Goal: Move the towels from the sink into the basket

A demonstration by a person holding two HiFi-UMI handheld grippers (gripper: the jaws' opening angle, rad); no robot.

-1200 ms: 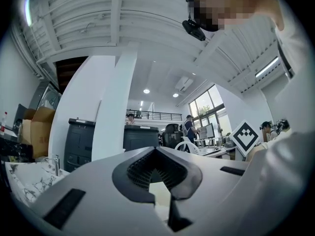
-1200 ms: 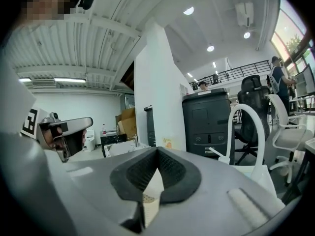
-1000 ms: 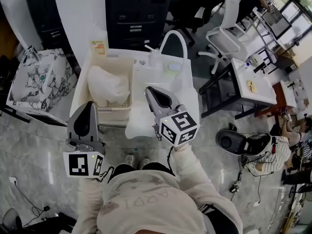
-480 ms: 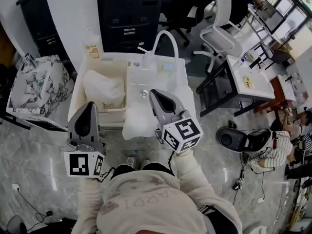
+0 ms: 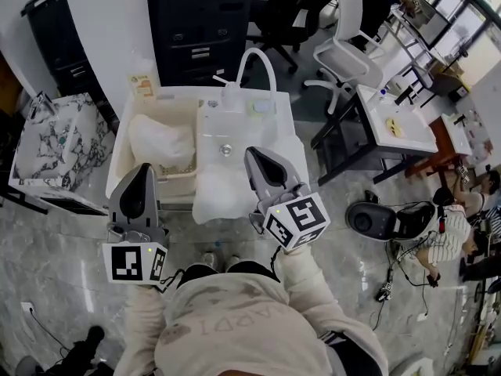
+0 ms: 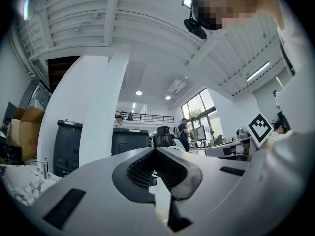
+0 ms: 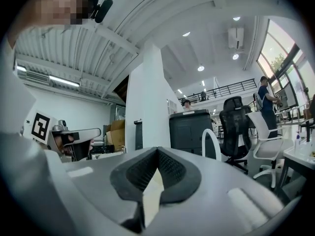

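In the head view a white sink [image 5: 270, 135] with a round drain stands ahead of me. A pale sheet, perhaps a towel [image 5: 223, 198], hangs over its front edge. Left of the sink is a beige basket [image 5: 124, 135] holding a bunched white towel [image 5: 160, 141]. My left gripper [image 5: 141, 169] is shut and empty, raised in front of the basket. My right gripper [image 5: 255, 153] is shut and empty too, raised over the sink's front. In the left gripper view [image 6: 156, 149] and the right gripper view [image 7: 157, 149] the jaws meet with nothing between them, and both views look out across the room.
A white arched faucet [image 5: 256, 59] rises behind the sink, with a black cabinet [image 5: 200, 18] beyond it. At the left stands a marble-patterned table [image 5: 47, 143]. To the right are a white chair [image 5: 344, 49], a white desk [image 5: 395, 124], a round black device [image 5: 368, 222] and a seated person [image 5: 446, 237].
My right gripper has drifted slightly right and toward me. The head view has shifted, so the sink and basket sit a little higher. The left gripper has held still.
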